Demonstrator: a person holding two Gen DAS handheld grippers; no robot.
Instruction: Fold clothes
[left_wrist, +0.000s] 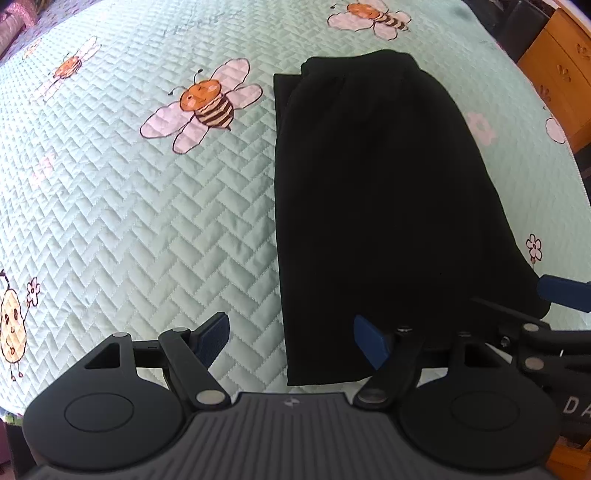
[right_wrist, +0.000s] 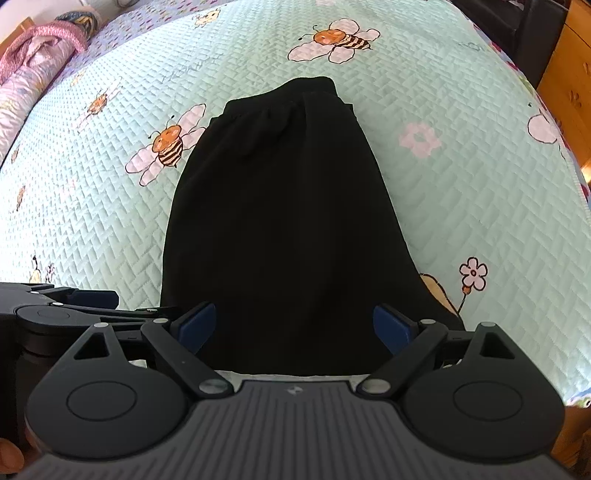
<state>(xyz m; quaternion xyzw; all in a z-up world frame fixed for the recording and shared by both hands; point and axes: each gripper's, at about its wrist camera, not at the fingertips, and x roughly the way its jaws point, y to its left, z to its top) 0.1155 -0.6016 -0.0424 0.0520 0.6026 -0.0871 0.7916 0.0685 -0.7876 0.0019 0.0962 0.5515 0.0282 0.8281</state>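
A black garment (left_wrist: 369, 192) lies folded into a long strip on the mint quilted bedspread (left_wrist: 147, 221), its gathered waistband at the far end. My left gripper (left_wrist: 291, 341) is open over the garment's near left corner; one blue pad is above the quilt, the other above the cloth. In the right wrist view the same garment (right_wrist: 280, 229) runs away from me, and my right gripper (right_wrist: 294, 326) stands open across its near end with the cloth flat beneath. Neither pair of pads pinches the fabric. The two grippers are side by side: the left gripper (right_wrist: 66, 310) shows in the right view's left edge.
The bedspread (right_wrist: 461, 192) carries bee and flower prints. A pink and lilac bundle of bedding (right_wrist: 37, 55) lies at the far left. A wooden cabinet (left_wrist: 554, 74) stands beyond the bed's right side. The bed's near edge is just below the grippers.
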